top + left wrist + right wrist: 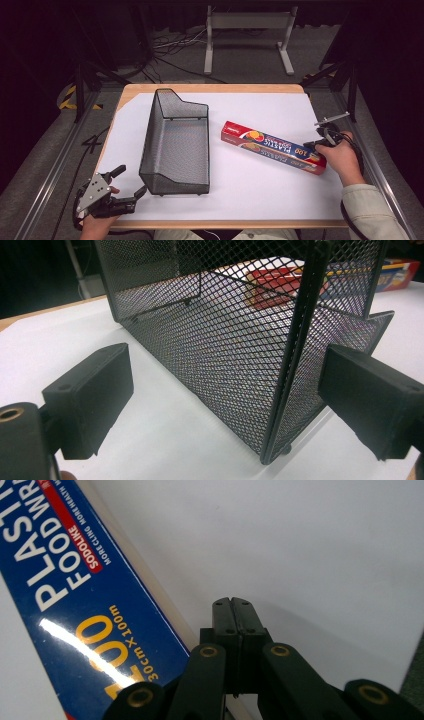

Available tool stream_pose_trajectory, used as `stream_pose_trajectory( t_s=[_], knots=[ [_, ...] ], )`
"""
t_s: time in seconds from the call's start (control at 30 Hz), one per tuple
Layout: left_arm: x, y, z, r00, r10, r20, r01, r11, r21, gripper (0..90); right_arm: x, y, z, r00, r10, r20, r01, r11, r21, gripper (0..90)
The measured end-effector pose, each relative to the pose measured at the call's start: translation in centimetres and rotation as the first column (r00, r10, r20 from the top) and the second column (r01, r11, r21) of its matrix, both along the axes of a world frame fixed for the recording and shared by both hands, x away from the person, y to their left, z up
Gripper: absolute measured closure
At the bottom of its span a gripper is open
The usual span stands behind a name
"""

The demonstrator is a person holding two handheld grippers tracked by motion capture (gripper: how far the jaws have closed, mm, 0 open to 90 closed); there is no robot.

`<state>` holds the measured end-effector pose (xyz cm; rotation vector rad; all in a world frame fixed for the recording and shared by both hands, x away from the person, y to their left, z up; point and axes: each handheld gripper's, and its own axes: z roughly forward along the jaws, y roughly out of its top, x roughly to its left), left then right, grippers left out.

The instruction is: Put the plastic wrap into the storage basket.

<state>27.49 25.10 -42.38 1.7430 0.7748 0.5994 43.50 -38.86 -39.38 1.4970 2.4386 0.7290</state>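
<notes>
A black wire-mesh basket (176,145) stands left of centre on the white sheet, empty. A long red and blue box of plastic food wrap (272,147) lies to its right, slanting toward the near right. My left gripper (131,181) is open at the near left, its jaws spread just before the basket's near left corner (280,405), not touching it. My right gripper (233,605) is shut with nothing between its jaws, hovering over the sheet right beside the near end of the food wrap box (75,605). A hand covers it in the high view (320,145).
The white sheet (260,190) covers a wooden table (210,88). Black frame bars run along both sides of the table. Cables and a white stand are on the floor beyond the far edge.
</notes>
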Motion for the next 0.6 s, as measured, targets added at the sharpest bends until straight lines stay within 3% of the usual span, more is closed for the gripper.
stream_pose_trajectory(
  t_s=[0.13, 0.37, 0.43, 0.5, 0.6],
  knots=[
    [0.0, 0.0, 0.0, 1.0, -0.001, -0.003, 0.001, 1.0, 0.003, 8.4, -2.5, 1.3, -0.3, 0.9965, 0.068, -0.047, -0.068, 0.998, 0.01, 90.0],
    [0.0, -0.3, 0.1, 1.0, -0.003, 0.0, 0.003, 1.0, 0.004, 8.4, -5.4, 2.7, -0.4, 0.9898, 0.13, -0.059, -0.129, 0.991, 0.025, 90.0],
    [0.0, -0.3, 0.1, 1.0, -0.005, -0.002, 0.005, 1.0, 0.006, 8.4, -5.5, 2.9, 0.0, 0.9935, 0.112, -0.021, -0.112, 0.994, -0.003, 79.6],
    [0.0, -0.2, 0.1, 1.0, -0.005, -0.002, 0.005, 1.0, 0.007, 8.4, -5.4, 3.0, 0.7, 0.9979, 0.052, 0.04, -0.052, 0.999, 0.015, 71.3],
    [0.0, -0.2, 0.0, 1.0, -0.003, -0.004, 0.003, 1.0, 0.002, 8.4, -5.3, 3.7, 1.9, 0.9915, 0.065, 0.112, -0.07, 0.997, 0.041, 60.4]
  ],
)
